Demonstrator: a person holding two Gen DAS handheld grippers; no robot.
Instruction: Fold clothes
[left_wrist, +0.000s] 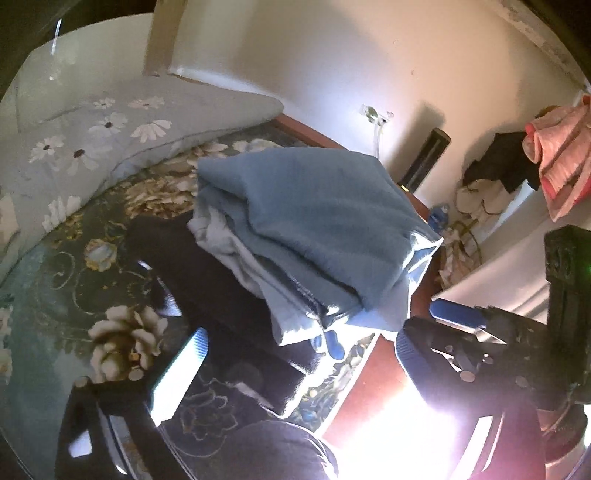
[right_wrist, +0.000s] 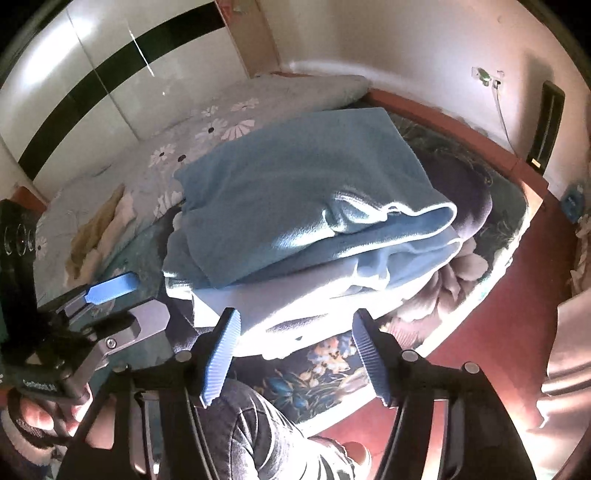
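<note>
From my left wrist, my left gripper (left_wrist: 295, 387) stood with its jaws wide apart and nothing between them; one ribbed pad caught the light at the lower left. Beyond it the folded blue garment (left_wrist: 314, 221) lay atop a stack of clothes near the bed's (left_wrist: 55, 280) edge, over a dark garment (left_wrist: 207, 273).

From my right wrist, my right gripper (right_wrist: 295, 354) had its jaws apart, empty, just short of the stack. The folded blue garment (right_wrist: 295, 192) rested on paler folded cloth (right_wrist: 280, 306) at the bed's (right_wrist: 461, 280) near edge.
</note>
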